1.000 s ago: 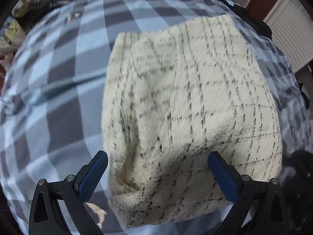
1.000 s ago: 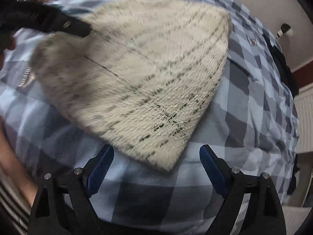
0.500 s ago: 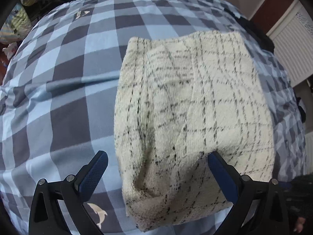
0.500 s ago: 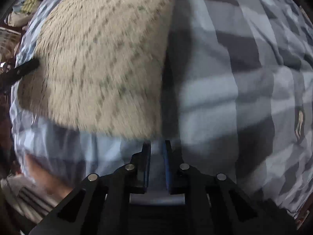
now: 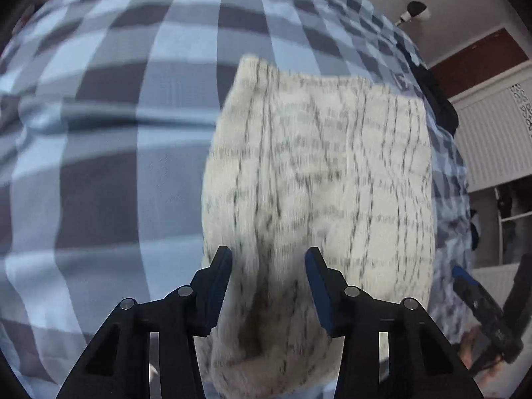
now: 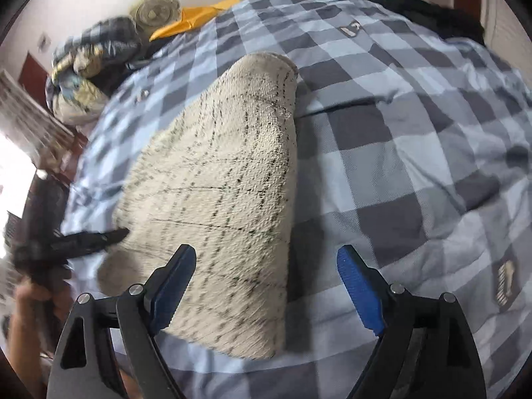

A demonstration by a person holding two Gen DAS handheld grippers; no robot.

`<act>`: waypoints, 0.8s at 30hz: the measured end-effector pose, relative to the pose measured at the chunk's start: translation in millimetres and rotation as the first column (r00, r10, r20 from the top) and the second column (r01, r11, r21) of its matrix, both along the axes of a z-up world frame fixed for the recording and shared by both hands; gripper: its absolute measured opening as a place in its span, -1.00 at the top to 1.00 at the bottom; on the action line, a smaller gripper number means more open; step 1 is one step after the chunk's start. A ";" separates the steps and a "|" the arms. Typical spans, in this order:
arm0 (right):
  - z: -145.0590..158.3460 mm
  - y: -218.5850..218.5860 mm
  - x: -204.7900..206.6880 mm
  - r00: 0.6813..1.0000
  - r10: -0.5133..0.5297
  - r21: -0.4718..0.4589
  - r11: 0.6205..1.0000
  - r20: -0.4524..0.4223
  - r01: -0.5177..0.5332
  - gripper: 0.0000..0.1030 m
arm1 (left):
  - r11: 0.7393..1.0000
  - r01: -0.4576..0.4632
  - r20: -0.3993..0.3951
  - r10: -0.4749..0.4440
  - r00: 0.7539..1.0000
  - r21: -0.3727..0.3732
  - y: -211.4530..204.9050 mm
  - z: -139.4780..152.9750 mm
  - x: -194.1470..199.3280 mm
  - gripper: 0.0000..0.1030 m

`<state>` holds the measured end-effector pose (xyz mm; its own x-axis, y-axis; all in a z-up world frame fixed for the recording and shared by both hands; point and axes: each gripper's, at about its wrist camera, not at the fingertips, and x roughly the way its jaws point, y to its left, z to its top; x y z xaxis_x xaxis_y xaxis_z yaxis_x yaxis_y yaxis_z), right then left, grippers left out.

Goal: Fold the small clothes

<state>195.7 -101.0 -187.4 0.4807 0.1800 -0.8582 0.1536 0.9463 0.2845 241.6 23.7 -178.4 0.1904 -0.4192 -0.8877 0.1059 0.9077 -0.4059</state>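
One cream garment (image 5: 319, 179) with thin dark check lines lies folded on one bed under a blue-and-grey checked cover (image 5: 99, 173). Two grippers are present. The left gripper (image 5: 268, 276) straddles the garment's near edge, its two fingers (image 5: 216, 286) closing with fabric between them, the pads not yet visibly pressing. The right gripper (image 6: 264, 291) hangs over the garment's near right edge, its two fingers (image 6: 357, 289) spread and opening, gripping nothing. One pile of bundled items (image 6: 96, 63) sits at the bed's far corner.
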 end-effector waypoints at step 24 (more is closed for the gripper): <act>17.4 -118.8 -12.1 0.996 -0.048 0.168 0.984 -0.070 0.059 -0.64 | 0.983 0.116 0.082 -0.129 0.988 0.144 -43.9 16.6 30.8 -0.02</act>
